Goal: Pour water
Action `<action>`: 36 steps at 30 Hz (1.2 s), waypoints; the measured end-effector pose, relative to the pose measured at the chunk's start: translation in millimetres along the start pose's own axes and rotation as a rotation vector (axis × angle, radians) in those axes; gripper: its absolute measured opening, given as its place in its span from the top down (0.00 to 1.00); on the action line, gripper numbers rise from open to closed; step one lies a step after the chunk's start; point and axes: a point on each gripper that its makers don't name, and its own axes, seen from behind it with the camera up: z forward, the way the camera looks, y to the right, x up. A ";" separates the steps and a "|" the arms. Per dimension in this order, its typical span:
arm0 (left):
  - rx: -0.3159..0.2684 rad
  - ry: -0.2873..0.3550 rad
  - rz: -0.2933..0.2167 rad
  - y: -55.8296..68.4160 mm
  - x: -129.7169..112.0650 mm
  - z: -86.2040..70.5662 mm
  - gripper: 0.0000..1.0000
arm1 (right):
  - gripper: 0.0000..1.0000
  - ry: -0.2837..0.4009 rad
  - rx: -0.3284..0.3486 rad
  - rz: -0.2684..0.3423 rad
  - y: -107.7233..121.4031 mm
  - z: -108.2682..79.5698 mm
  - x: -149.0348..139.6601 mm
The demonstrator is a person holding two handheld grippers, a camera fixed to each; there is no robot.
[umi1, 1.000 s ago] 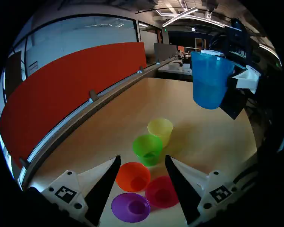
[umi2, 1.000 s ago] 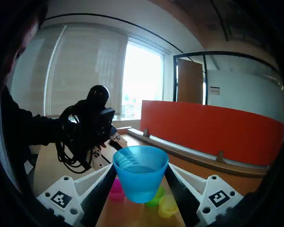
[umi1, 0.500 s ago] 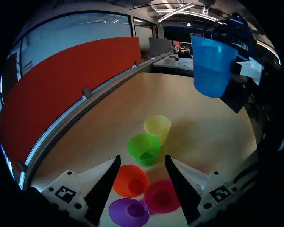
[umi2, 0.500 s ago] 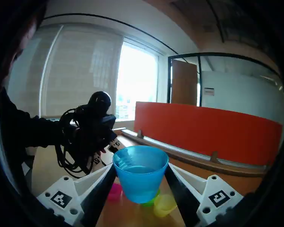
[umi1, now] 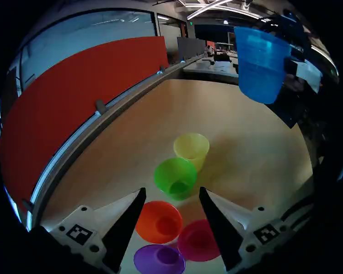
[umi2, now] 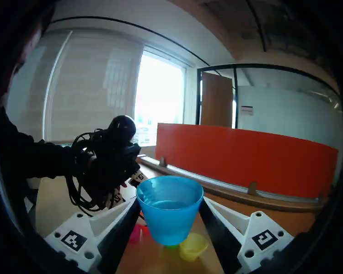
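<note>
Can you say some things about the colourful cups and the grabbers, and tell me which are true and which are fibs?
1. The blue cup has water in it. True.
2. The right gripper holds the blue cup up in the air. True.
3. The left gripper squeezes the green cup. False: the left gripper is open and holds nothing; the green cup stands on the table.
4. The yellow cup lies on its side. False: it stands upright beside the green cup.

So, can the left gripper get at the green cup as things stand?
Probably yes: the left gripper is open and empty, and the green cup stands just beyond its fingertips; the orange cup sits nearer, between them.
</note>
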 end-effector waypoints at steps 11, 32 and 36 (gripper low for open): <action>-0.028 -0.049 0.004 4.3 -4.5 19.5 0.14 | 0.11 0.001 -0.024 -0.004 4.2 -7.8 2.4; -0.033 -0.121 0.005 7.1 -10.0 43.6 0.14 | 0.11 0.001 -0.048 0.012 16.2 -16.2 -3.7; -0.032 -0.140 0.002 6.8 -11.2 47.6 0.14 | 0.11 0.001 -0.052 0.014 18.8 -18.4 -4.8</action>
